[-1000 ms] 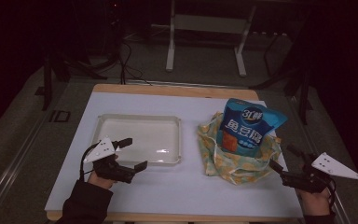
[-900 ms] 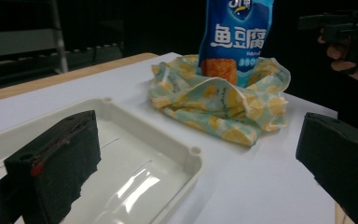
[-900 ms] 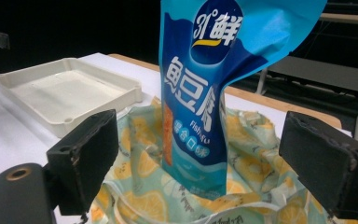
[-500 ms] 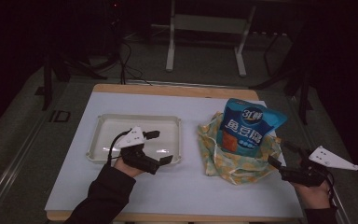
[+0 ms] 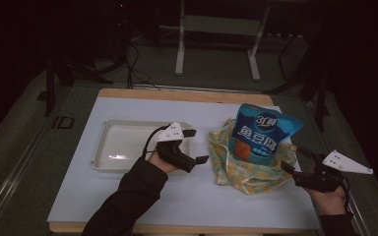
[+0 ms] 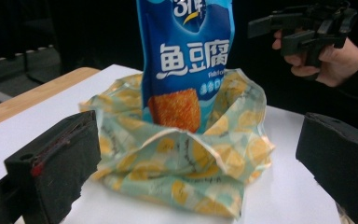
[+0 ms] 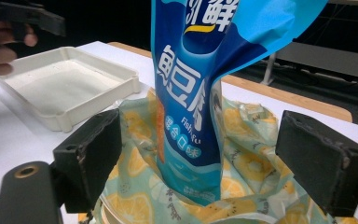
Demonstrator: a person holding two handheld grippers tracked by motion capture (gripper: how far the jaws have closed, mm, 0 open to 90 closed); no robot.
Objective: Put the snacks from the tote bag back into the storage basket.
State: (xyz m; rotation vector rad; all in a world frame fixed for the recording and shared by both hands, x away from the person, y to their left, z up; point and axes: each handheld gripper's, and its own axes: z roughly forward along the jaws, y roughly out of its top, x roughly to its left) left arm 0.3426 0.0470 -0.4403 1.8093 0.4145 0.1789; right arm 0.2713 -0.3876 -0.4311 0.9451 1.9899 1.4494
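A blue snack bag (image 5: 263,132) stands upright inside a crumpled lemon-print pouch (image 5: 246,174) on the white table. My left gripper (image 5: 197,146) is open just left of the pouch, over the tray's right end. In the left gripper view the pouch (image 6: 186,158) and snack bag (image 6: 186,56) sit ahead, between the wide-open jaws of the left gripper (image 6: 198,140). My right gripper (image 5: 295,160) is open at the pouch's right edge. Seen in the right gripper view, the right gripper (image 7: 205,149) has its jaws either side of the snack bag (image 7: 191,102), not touching it.
A shallow cream tray (image 5: 123,147) lies left of the pouch, with nothing in it. The wooden table edge (image 5: 177,93) runs along the far side. A metal stand (image 5: 216,44) is on the floor beyond. The table drops off close behind the right hand.
My left gripper has travelled right, from the tray's near left corner to beside the pouch. The right gripper has stayed almost in place by the pouch.
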